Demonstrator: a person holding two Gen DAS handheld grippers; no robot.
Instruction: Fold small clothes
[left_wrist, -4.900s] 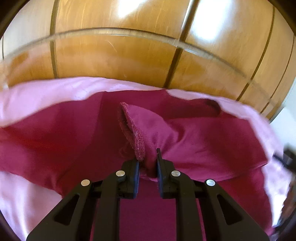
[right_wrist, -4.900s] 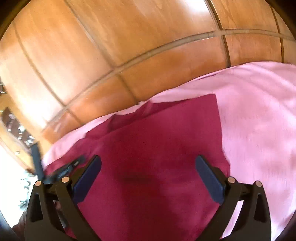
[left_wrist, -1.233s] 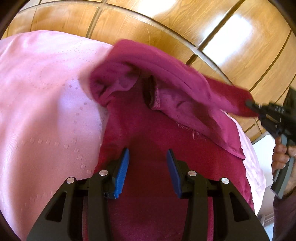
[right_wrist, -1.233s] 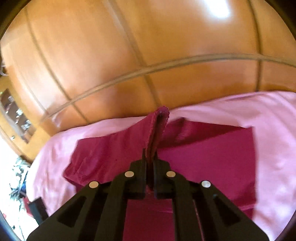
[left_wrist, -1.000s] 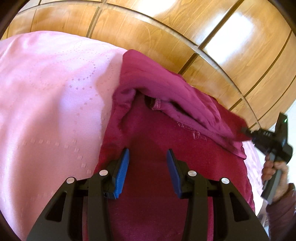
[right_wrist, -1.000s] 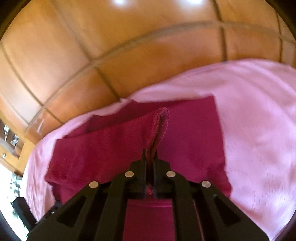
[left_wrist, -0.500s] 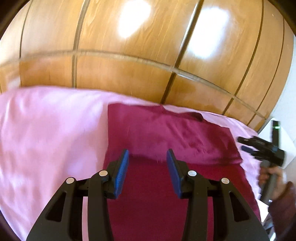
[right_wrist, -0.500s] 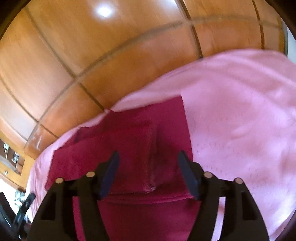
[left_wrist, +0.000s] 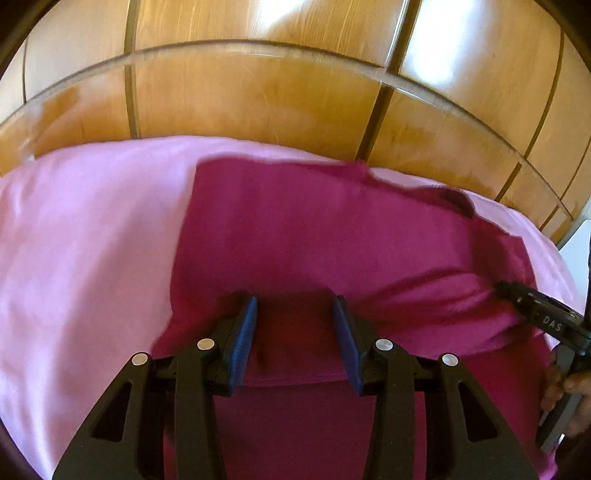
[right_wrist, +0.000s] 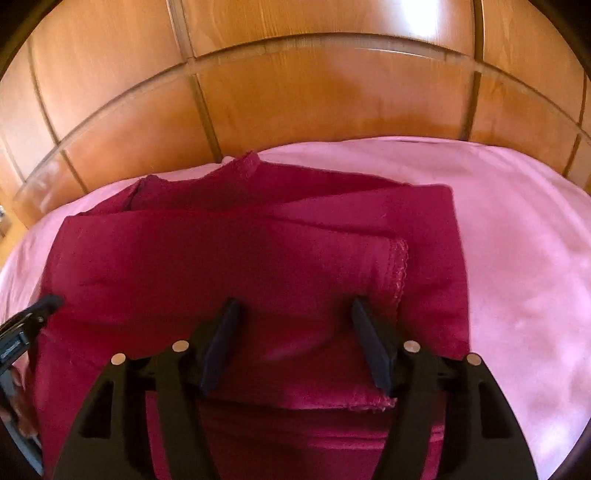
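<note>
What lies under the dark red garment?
The garment rests on a pink sheet, visible all around its edges. Its folded layers hide the sheet beneath and anything else between them.

white letters, seemingly "das", on the right gripper (left_wrist: 546, 317).

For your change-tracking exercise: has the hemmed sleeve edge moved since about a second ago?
Yes. The hemmed sleeve edge then stood up pinched above the pink sheet; now it lies flat on the garment.
</note>
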